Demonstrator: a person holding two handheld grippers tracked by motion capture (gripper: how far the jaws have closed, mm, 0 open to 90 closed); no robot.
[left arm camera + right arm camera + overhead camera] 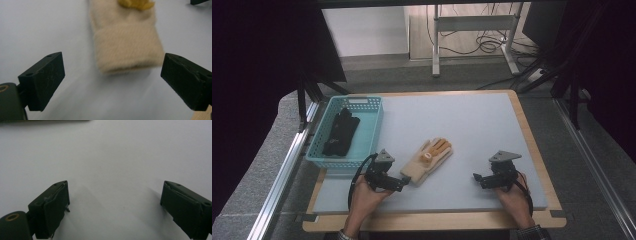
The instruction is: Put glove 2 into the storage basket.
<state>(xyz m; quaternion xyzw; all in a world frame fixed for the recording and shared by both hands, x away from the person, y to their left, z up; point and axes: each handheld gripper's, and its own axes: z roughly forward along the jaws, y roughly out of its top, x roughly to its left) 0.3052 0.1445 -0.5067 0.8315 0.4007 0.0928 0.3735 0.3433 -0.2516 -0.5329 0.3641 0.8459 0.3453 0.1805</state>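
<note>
A beige knitted glove [428,161] with yellow fingers lies flat on the grey mat, cuff toward me. My left gripper [404,181] sits just short of that cuff, jaws wide apart. In the left gripper view the cuff [126,45] lies ahead of my left gripper [112,81], not between the pads. A black glove [340,132] rests inside the blue basket [372,125] at the left. Near the mat's front right, my right gripper [477,177] stands open over bare mat, and in its own view my right gripper [115,205] has nothing between its jaws.
The grey mat [462,120] covers a wooden tabletop [532,145]. Metal rails [282,175] run along both sides of the table. A desk frame with cables [477,40] stands on the floor beyond the far edge.
</note>
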